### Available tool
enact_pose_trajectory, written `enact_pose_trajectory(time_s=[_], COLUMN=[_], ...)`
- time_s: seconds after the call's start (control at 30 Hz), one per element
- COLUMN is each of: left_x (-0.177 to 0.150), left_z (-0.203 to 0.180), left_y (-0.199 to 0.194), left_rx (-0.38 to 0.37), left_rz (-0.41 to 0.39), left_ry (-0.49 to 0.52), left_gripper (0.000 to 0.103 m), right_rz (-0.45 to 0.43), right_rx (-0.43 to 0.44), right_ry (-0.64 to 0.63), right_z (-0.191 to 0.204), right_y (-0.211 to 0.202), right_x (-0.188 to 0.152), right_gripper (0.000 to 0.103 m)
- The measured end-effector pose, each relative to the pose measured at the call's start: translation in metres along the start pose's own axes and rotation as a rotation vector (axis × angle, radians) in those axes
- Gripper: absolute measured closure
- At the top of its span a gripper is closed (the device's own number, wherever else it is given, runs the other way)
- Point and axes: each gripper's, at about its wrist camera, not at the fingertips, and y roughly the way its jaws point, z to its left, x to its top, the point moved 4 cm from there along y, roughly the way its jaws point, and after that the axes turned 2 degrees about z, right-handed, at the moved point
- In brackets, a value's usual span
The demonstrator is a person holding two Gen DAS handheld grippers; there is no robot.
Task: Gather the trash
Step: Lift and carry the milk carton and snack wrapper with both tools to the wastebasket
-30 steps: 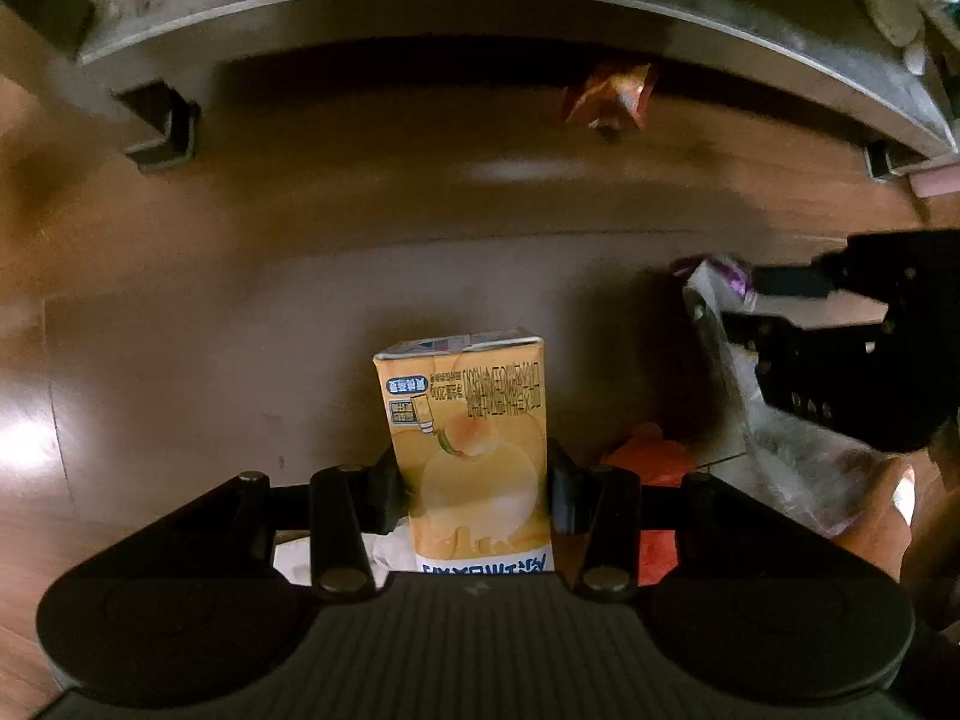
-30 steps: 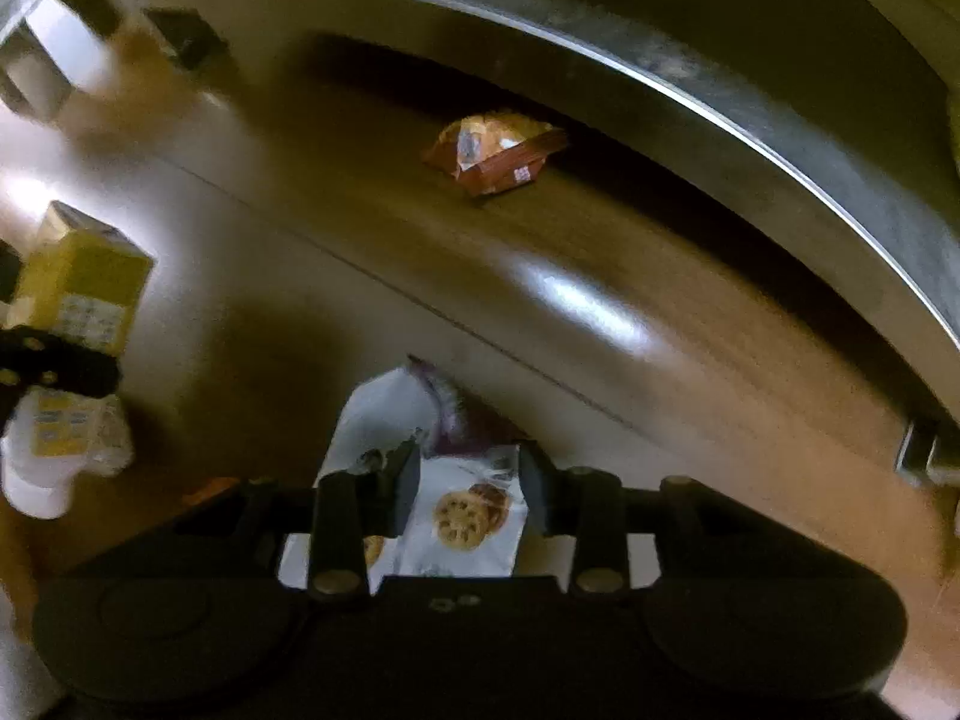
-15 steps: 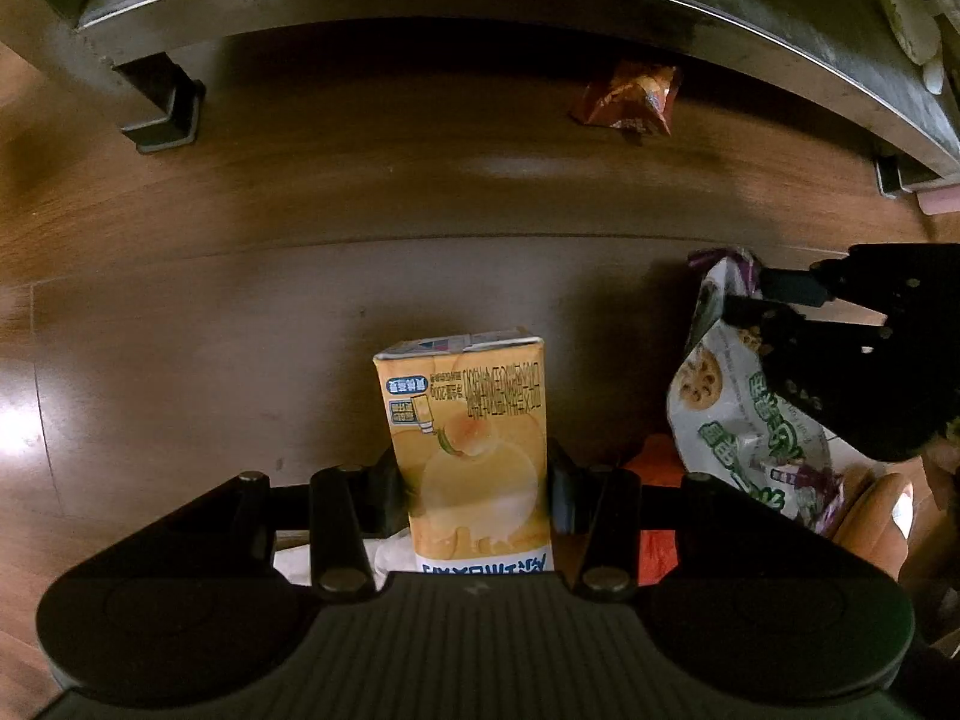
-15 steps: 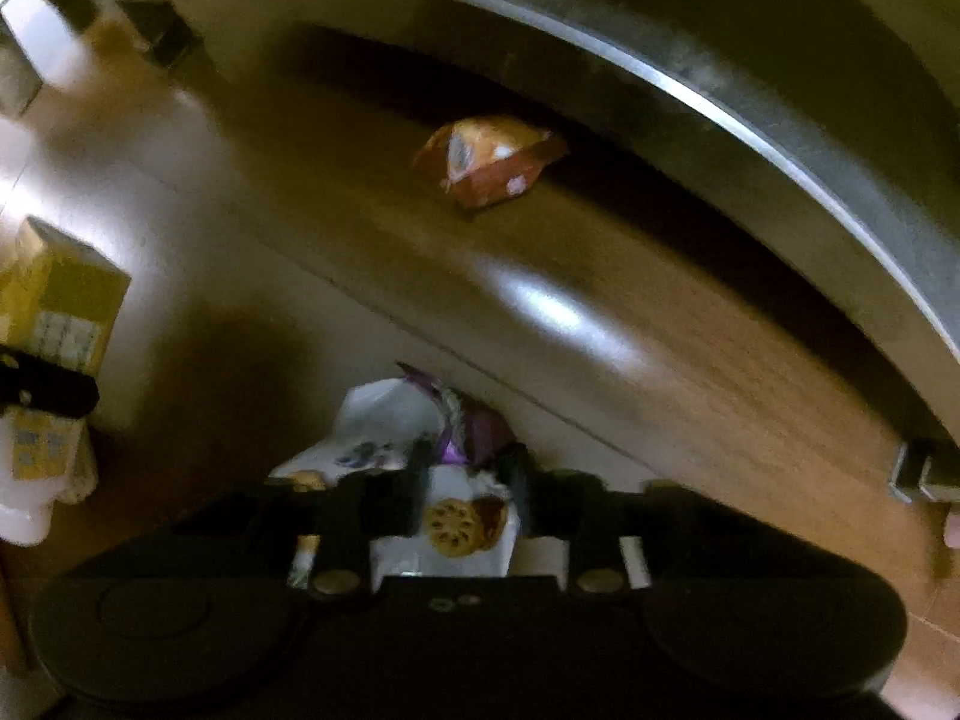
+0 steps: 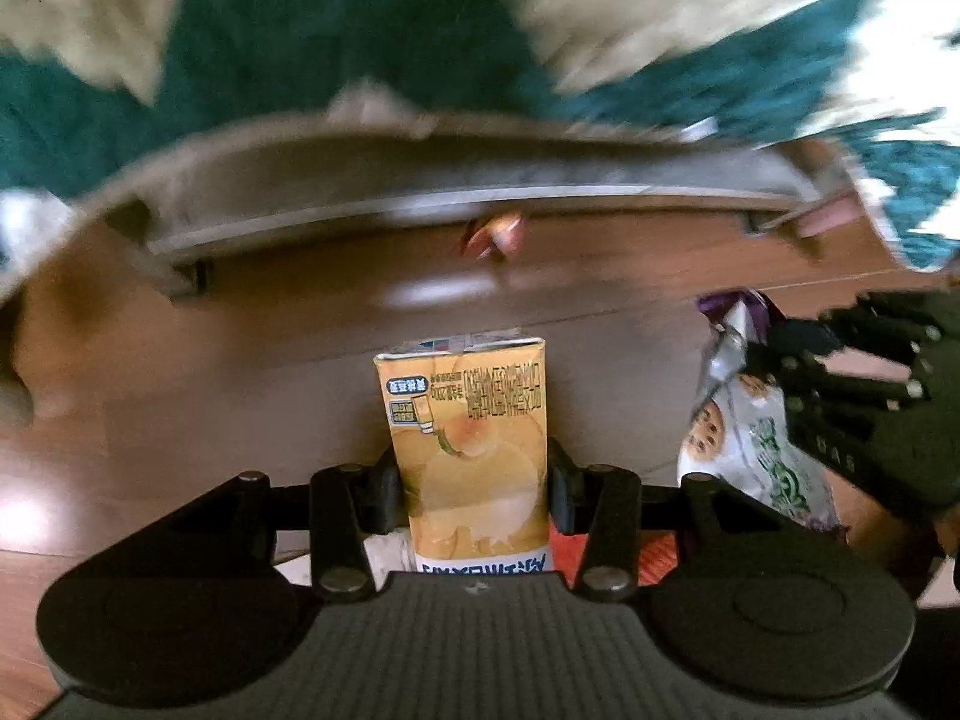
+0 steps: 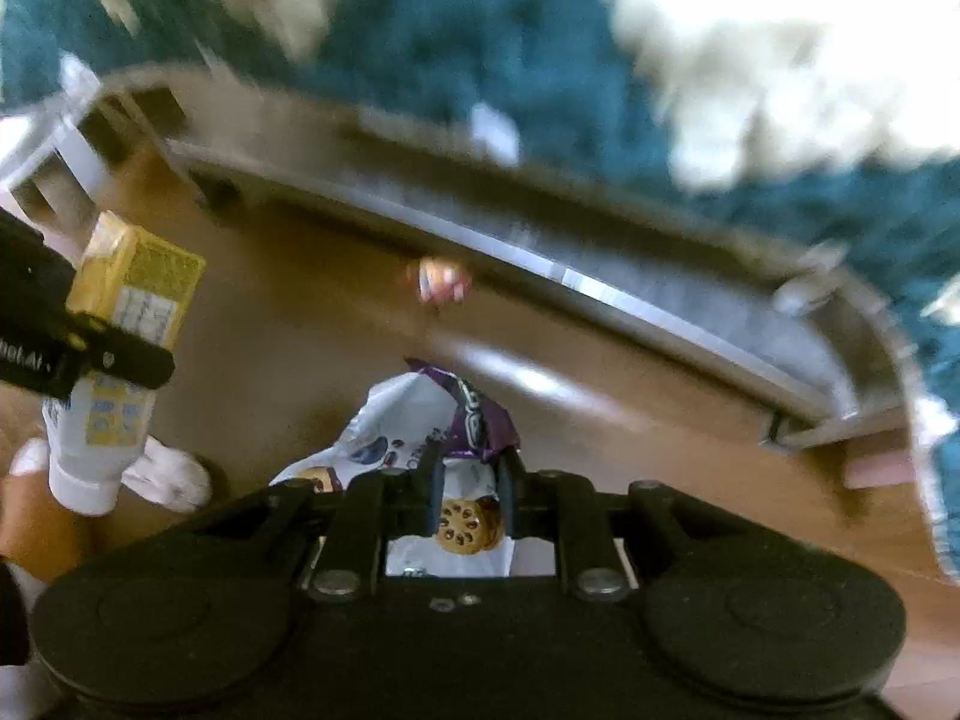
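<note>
1. The left gripper (image 5: 468, 483) is closed on a yellow drink carton (image 5: 465, 438), its pads pressing the carton's two sides; the carton hangs clear above the wooden floor (image 5: 240, 372).
2. In the right wrist view the same carton shows at the left edge, clamped by black fingers, with a white crumpled wad (image 6: 171, 477) lying on the floor below it.
3. The right gripper (image 6: 471, 495) has just been closing and now pinches a white and purple cookie bag (image 6: 420, 426); a printed cookie sits right between the narrowed jaws, and the bag's purple top sticks out past the fingertips.
4. From the left wrist view that bag (image 5: 750, 438) hangs beside the carton, to its right, held by the other gripper's black frame.
5. A small orange snack wrapper (image 5: 495, 234) lies on the floor, far ahead, at the lower edge of a grey bed frame (image 5: 420, 180).
6. Teal and cream bedding (image 6: 480, 30) covers the top of the frame, heavily blurred.
7. Something orange-red (image 5: 600, 546) shows just below the left gripper, right of the carton; what it is cannot be told.
</note>
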Motion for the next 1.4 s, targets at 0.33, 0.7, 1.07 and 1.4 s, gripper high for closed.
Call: enact_pose_trajectory(time_s=[0.33, 0.7, 1.07, 1.4], left_x=[-0.034, -0.029, 0.010, 0.069], left_z=[-0.028, -0.047, -0.070, -0.074], left_y=[-0.157, -0.329, -0.489, -0.580], left_rx=[-0.002, -0.029, -0.013, 0.035], left_rz=[-0.184, -0.540, -0.853, -1.040], left_ry=[-0.009, -0.044, 0.007, 0.006], left_gripper=[0.059, 0.059, 0.058, 0.058], right_rz=[-0.211, -0.487, -0.779, -0.926], right_rx=[-0.003, -0.029, -0.136, -0.256], right_ry=[0.033, -0.001, -0.060, 0.015], right_z=[0.020, 0.035, 0.042, 0.024], right_y=[-0.165, -0.327, -0.470, -0.519], right_x=[0.018, 0.050, 0.143, 0.237], right_gripper=[0.085, 0.085, 0.084, 0.084])
